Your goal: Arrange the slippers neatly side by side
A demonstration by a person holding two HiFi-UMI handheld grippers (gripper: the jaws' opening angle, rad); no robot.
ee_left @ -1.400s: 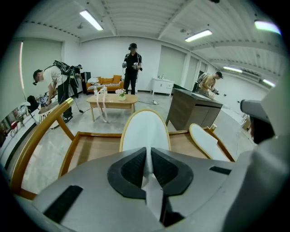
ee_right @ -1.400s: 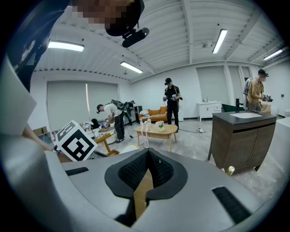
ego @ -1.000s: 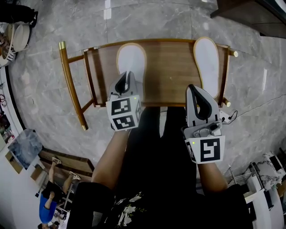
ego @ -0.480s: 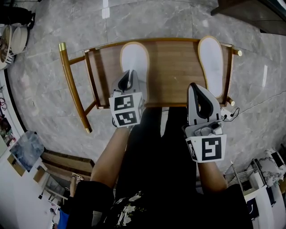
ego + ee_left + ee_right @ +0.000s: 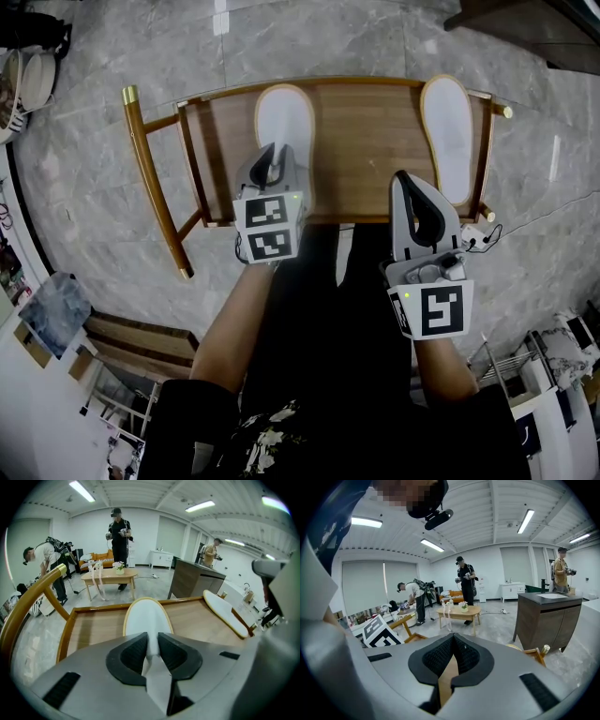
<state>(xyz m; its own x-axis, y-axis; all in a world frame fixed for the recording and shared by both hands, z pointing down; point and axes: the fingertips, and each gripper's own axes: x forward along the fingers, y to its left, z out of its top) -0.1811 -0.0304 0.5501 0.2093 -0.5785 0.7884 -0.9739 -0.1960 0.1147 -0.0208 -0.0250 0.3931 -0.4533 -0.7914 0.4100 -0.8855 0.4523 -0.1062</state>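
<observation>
Two white slippers lie sole-up on a low wooden bench [image 5: 366, 141]. The left slipper [image 5: 284, 122] lies left of the middle and the right slipper [image 5: 448, 136] is at the far right end, well apart from it. My left gripper [image 5: 272, 167] is at the left slipper's heel. Its jaws are opening, with the heel [image 5: 147, 616] between the pads. The other slipper [image 5: 225, 613] shows off to the right. My right gripper [image 5: 405, 186] hovers over the bench's near edge, left of the right slipper's heel. That gripper [image 5: 452, 644] is shut on nothing.
The bench has a raised wooden rim and a brass-capped leg [image 5: 150, 169] out to the left. Grey marble floor surrounds it. A cable and plug block [image 5: 478, 239] lie at the right. Farther off stand a coffee table [image 5: 110, 577], a dark cabinet [image 5: 192, 578] and several people.
The left gripper's cube has shifted a little right and up towards the bench, staying at the left slipper's heel. The right gripper has hardly moved. A person at lower left has left the view.
</observation>
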